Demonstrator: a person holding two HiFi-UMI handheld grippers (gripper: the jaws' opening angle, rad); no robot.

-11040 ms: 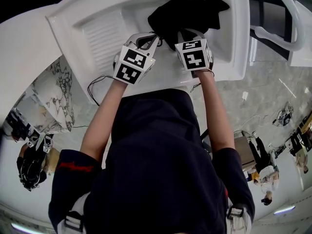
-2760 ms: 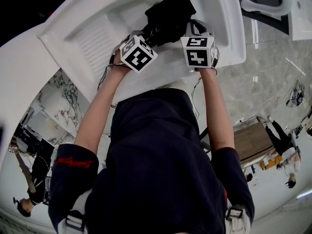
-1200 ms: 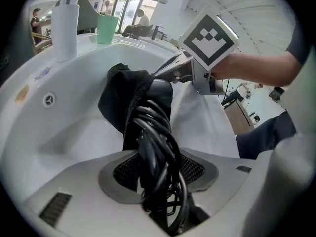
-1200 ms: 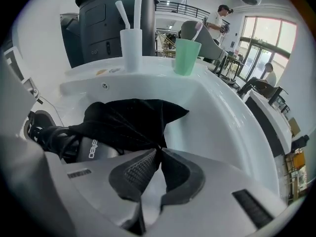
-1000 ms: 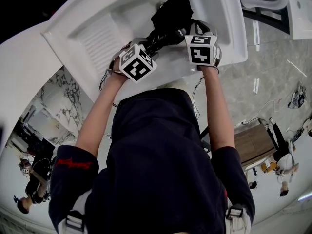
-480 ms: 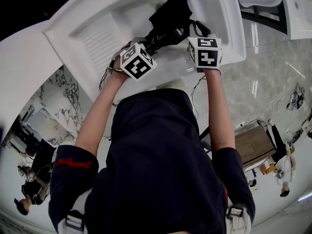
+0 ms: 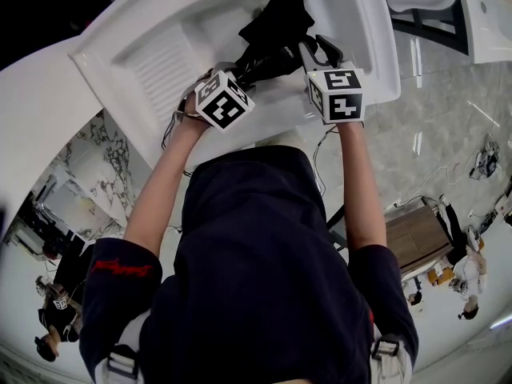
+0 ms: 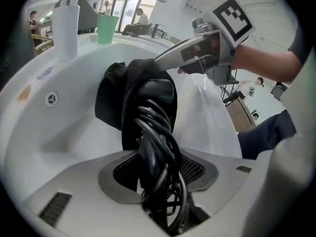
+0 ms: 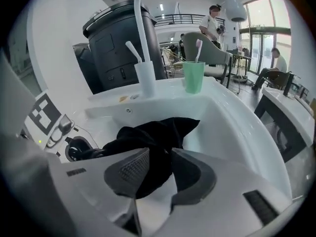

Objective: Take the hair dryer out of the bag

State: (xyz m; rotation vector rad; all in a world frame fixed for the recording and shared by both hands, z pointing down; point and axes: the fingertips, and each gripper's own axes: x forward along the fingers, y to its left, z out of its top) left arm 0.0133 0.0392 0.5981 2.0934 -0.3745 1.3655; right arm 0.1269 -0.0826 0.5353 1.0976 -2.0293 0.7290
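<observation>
A black cloth bag (image 7: pixel 282 14) lies in the white sink, with the black hair dryer (image 7: pixel 268 58) sticking out of its near end. My left gripper (image 7: pixel 242 69) is shut on the dryer's cord-wound handle (image 8: pixel 155 132); the bag (image 8: pixel 112 90) still covers the far end. My right gripper (image 7: pixel 317 49) hangs just above the bag. Its jaws have just been opening and now stand apart (image 9: pixel 160 169). The bag (image 9: pixel 153 130) shows through the gap, untouched by the pads. The left gripper (image 9: pixel 74 149) is at that view's left, the right gripper (image 8: pixel 165 58) in the left gripper view.
The sink basin (image 7: pixel 160 54) has a ribbed shelf on its left side. At its far rim stand a white cup (image 9: pixel 144 78) with a toothbrush and a green cup (image 9: pixel 193 75), with a faucet pipe (image 9: pixel 140 14) behind. A dark bin (image 9: pixel 116 38) and people stand beyond.
My right gripper has let go of the bag, opened its jaws and lifted back from it. The left gripper keeps its hold on the dryer and has not moved.
</observation>
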